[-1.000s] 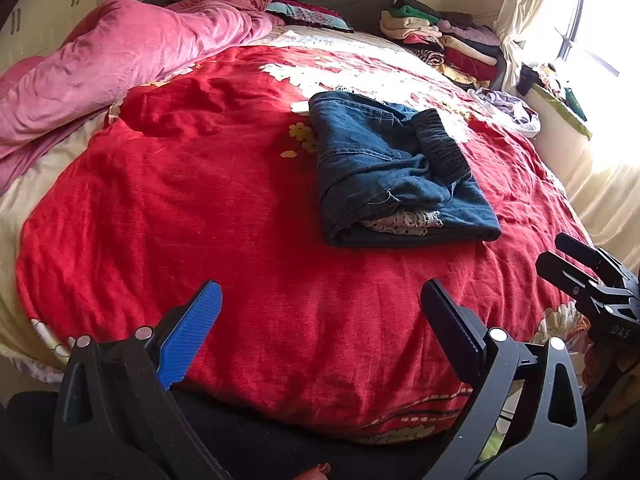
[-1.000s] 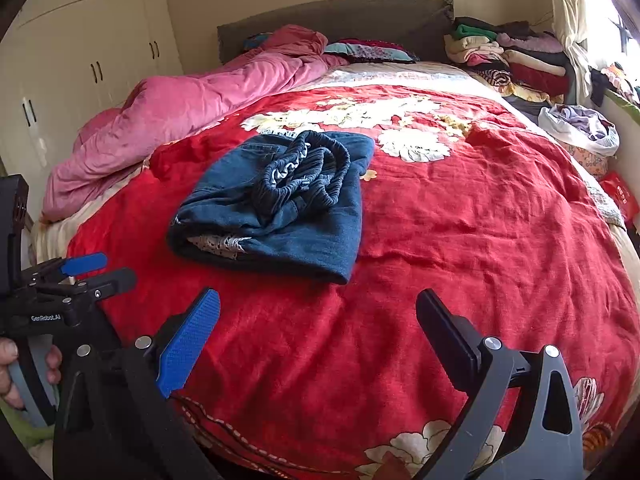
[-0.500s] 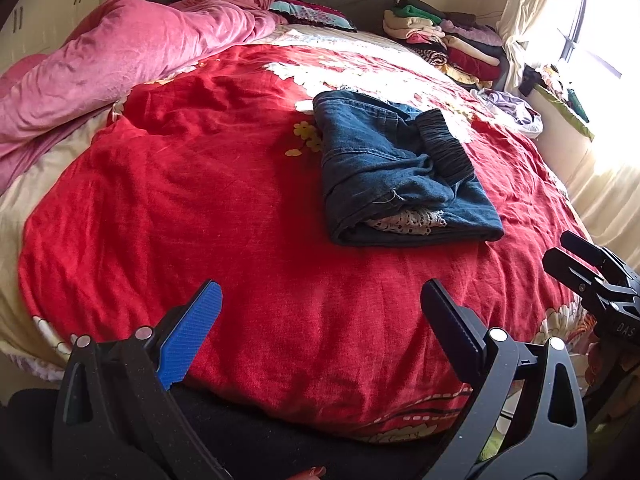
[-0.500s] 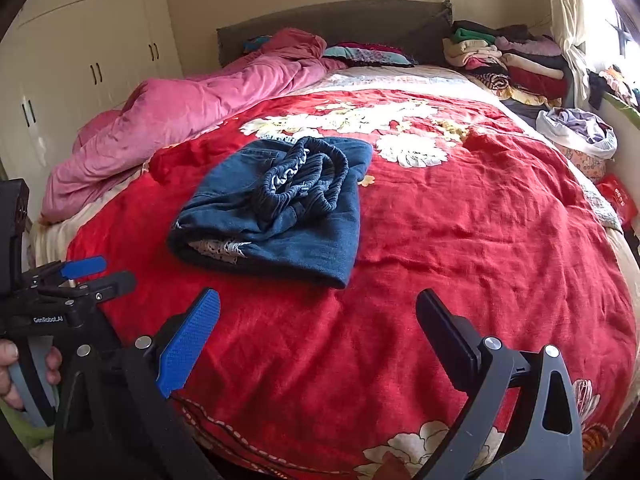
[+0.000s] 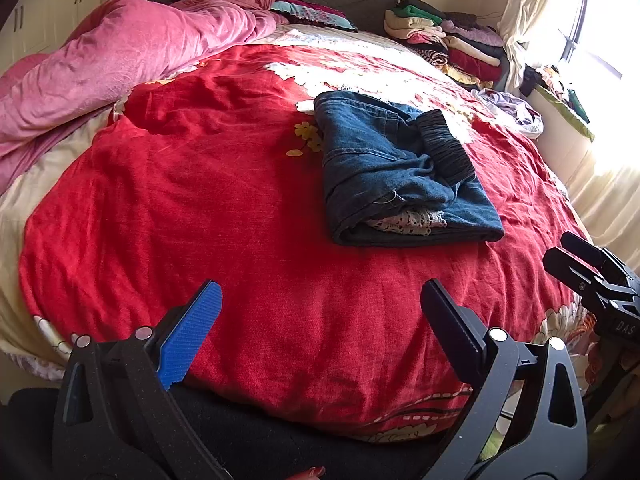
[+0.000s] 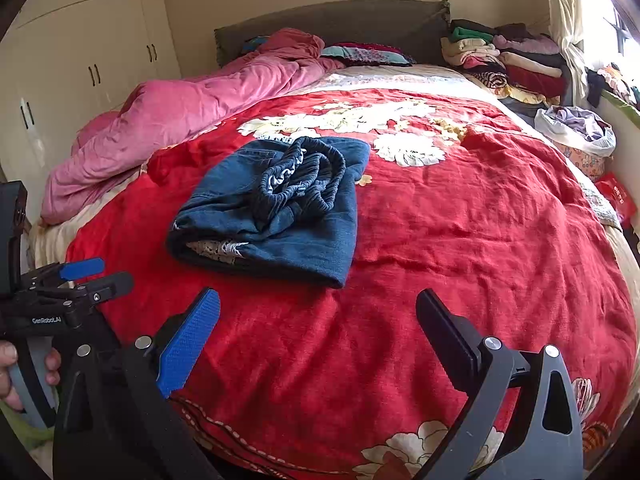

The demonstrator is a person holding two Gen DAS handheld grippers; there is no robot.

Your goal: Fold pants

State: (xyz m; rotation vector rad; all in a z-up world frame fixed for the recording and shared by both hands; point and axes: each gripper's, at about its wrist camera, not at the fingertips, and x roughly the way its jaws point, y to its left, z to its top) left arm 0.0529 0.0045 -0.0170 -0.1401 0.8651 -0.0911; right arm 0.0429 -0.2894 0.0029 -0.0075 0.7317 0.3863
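Blue denim pants (image 5: 394, 168) lie folded in a compact bundle on the red bedspread (image 5: 200, 184), elastic waistband bunched on top, white lace lining showing at the near edge. They also show in the right wrist view (image 6: 280, 208). My left gripper (image 5: 320, 312) is open and empty, held back above the bed's near edge, apart from the pants. My right gripper (image 6: 316, 320) is open and empty, also back from the pants. Each gripper appears in the other's view, the right one (image 5: 592, 276) and the left one (image 6: 68, 284).
A pink duvet (image 5: 120, 52) is heaped along the left of the bed. Stacked folded clothes (image 5: 448, 40) sit at the headboard's right. A bag of laundry (image 6: 576, 128) lies by the window side. White wardrobes (image 6: 80, 60) stand left.
Both grippers have drifted slightly; the pants sit a touch farther in both views. Nothing was grasped or released.
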